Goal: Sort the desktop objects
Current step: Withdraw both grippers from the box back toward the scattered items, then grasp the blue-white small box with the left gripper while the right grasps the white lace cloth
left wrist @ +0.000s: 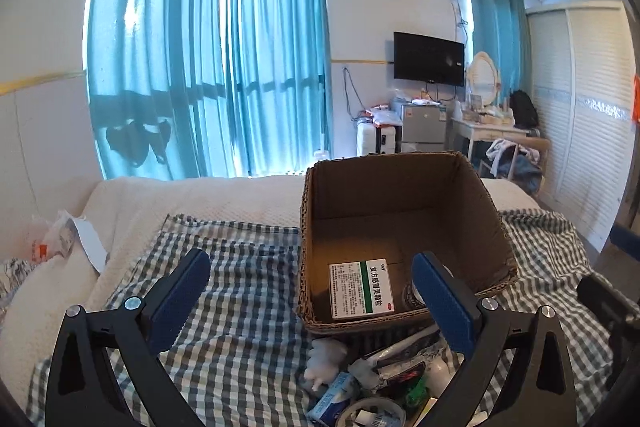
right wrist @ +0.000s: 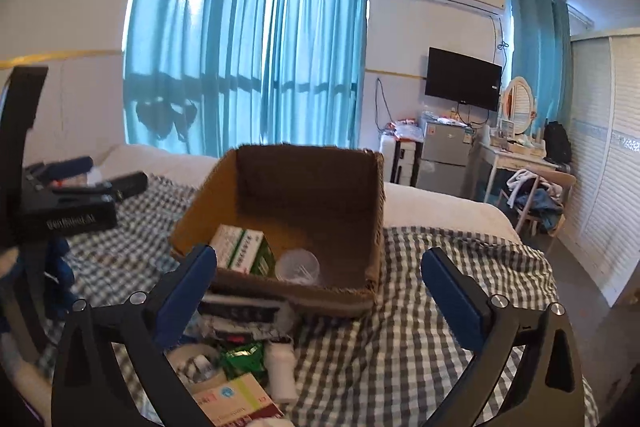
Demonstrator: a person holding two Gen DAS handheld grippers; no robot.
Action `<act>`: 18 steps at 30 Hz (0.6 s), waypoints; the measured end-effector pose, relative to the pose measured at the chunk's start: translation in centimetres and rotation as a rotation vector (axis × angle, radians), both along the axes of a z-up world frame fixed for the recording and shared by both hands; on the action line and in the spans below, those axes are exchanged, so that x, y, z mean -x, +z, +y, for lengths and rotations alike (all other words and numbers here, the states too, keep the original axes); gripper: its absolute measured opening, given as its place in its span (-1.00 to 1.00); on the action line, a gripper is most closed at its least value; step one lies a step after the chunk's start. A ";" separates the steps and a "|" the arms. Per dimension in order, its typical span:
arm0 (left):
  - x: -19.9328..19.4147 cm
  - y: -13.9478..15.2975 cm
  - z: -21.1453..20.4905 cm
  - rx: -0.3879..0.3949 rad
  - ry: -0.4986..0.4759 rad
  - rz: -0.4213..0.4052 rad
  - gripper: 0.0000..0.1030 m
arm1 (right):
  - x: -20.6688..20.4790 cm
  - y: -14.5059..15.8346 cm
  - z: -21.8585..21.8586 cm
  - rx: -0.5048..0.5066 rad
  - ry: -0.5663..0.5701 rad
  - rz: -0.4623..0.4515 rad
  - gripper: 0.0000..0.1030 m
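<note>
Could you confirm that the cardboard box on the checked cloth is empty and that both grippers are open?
Not quite: the cardboard box is not empty; the right wrist view shows a green-and-white medicine box and a clear round container inside. The rest holds.

One cardboard box (left wrist: 400, 195), one medicine carton (left wrist: 361, 290) inside, two grippers.

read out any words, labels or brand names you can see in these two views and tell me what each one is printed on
"复方感冒灵颗粒", vertical on the green stripe of the medicine box in the cardboard box; its "999" mark and fine print are too small to be sure of.
Brand lettering on the left gripper body: blurred, unreadable.
Print on the packets in the pile in front of the cardboard box: too small or blurred.
</note>
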State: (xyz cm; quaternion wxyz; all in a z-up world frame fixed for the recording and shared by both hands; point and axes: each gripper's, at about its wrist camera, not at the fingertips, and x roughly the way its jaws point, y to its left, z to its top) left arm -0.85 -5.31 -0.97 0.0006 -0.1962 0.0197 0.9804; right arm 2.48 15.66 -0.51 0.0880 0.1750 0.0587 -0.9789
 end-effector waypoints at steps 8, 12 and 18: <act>0.7 -2.1 -0.8 0.025 -0.001 -0.058 1.00 | 0.8 -2.0 0.4 0.007 0.005 -0.063 0.99; 1.5 -3.2 -1.1 0.047 0.003 -0.132 1.00 | 1.1 -2.9 0.5 0.010 0.022 -0.091 0.99; 2.3 -5.5 -0.6 0.090 -0.044 -0.221 1.00 | 1.6 -4.3 0.5 0.013 0.042 -0.145 0.99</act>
